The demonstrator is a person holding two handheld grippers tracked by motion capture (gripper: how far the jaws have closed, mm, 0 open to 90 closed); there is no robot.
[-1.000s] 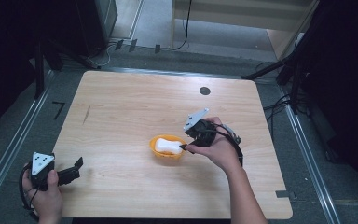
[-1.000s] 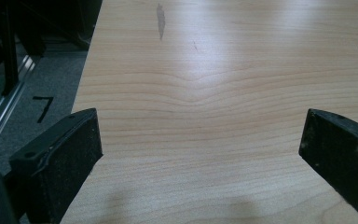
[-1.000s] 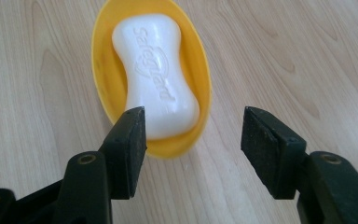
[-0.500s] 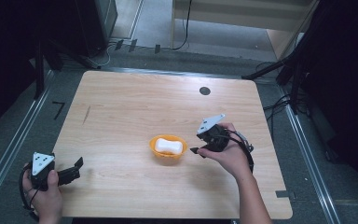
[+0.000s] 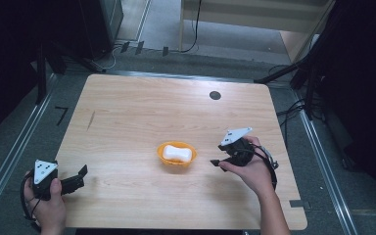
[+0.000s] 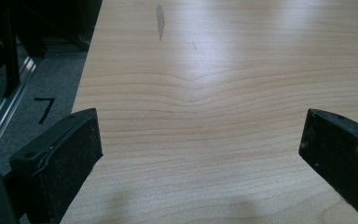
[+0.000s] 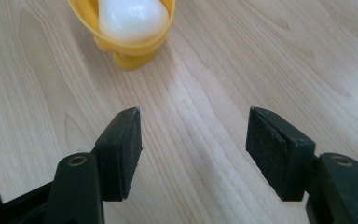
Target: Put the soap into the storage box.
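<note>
Right gripper (image 7: 193,140) jaws spread, empty; yellow bowl (image 7: 130,44) with white soap (image 7: 131,18) ahead, apart; left gripper (image 6: 200,154) jaws wide, bare table (image 6: 223,70) between.

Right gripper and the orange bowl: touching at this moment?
Apart. In the right gripper view, bare table lies between the open right gripper and the orange bowl; the high view shows the same gap.

In the right gripper view the top edge cuts off the yellow bowl (image 7: 135,44) and the white lump (image 7: 131,17) inside it. In the high view that lump is too small to identify. The bottom edge there crops the left hand (image 5: 49,208), and the left tongs (image 5: 76,179) look tiny.
</note>
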